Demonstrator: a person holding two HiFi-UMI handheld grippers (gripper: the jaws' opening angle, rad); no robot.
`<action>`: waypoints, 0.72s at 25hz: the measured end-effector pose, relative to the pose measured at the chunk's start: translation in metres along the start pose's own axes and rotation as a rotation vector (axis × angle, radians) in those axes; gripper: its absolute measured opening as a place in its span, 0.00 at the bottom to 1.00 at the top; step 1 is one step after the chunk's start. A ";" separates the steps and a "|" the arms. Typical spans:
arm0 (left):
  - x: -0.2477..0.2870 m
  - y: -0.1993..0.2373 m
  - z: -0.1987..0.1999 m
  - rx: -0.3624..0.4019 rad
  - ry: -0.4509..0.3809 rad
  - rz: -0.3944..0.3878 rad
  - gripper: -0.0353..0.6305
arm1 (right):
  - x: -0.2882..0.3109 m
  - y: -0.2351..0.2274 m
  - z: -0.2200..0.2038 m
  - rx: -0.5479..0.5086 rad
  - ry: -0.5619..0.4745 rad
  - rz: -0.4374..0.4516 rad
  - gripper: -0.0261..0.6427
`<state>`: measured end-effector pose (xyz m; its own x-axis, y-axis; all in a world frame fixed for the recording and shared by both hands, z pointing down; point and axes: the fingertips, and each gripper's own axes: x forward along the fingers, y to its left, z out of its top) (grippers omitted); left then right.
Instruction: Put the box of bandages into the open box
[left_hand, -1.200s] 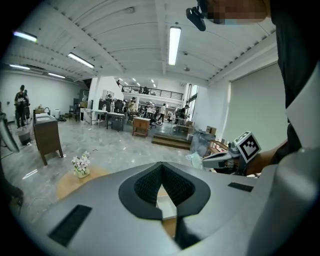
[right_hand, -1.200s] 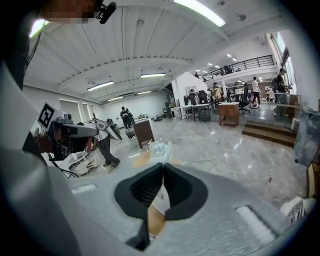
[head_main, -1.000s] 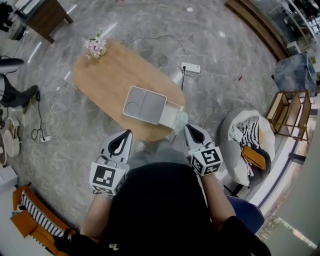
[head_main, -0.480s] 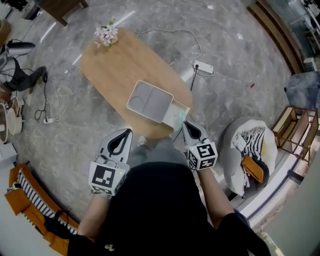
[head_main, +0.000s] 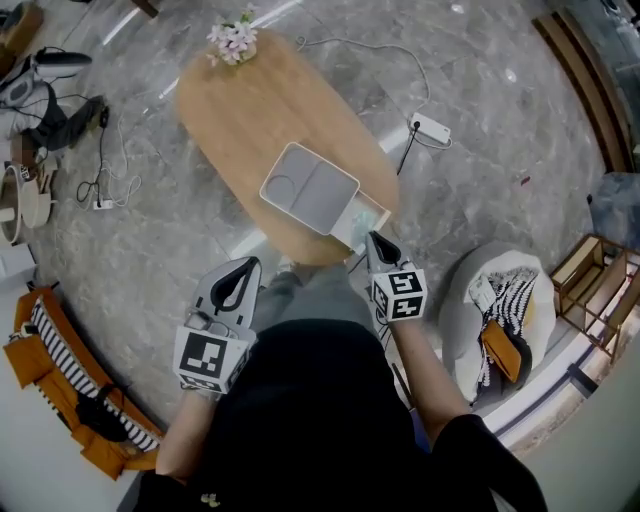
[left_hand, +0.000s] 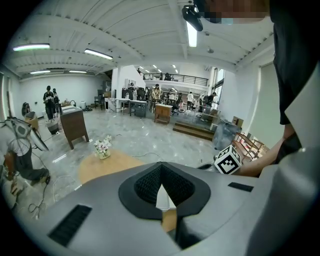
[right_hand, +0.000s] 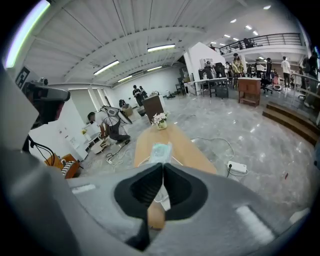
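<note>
Black ribbed fingers of the right gripper (right_hand: 162, 166) are pinched tight on the pale green box of bandages (right_hand: 161, 152), which sticks out beyond their tips. Over the last second this gripper has eased it forward from the near right edge of the wooden surface (head_main: 250, 110) toward the open box (head_main: 308, 187). In the head view the box of bandages (head_main: 363, 217) now overlaps the near right side of the open box, though I cannot tell whether the two touch. That probably leaves only the last step: lower it inside and let go. The left gripper (left_hand: 161, 167) has its fingers pressed together on nothing. It has stayed back, short of the near edge, by the person's body. Flowers (head_main: 232, 38) stand at the surface's far end.
</note>
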<state>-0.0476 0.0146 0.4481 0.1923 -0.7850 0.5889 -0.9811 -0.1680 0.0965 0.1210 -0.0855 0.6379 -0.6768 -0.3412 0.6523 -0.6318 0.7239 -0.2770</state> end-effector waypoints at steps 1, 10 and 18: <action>0.001 -0.001 -0.002 -0.008 0.007 0.008 0.07 | 0.005 -0.005 -0.005 -0.002 0.014 0.000 0.05; 0.012 0.000 -0.014 -0.088 0.067 0.102 0.07 | 0.059 -0.038 -0.052 -0.014 0.170 0.017 0.05; 0.011 0.002 -0.027 -0.143 0.099 0.177 0.07 | 0.097 -0.060 -0.091 -0.032 0.293 0.018 0.05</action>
<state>-0.0483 0.0215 0.4763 0.0213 -0.7309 0.6821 -0.9940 0.0580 0.0931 0.1275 -0.1078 0.7820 -0.5466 -0.1441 0.8249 -0.6054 0.7486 -0.2704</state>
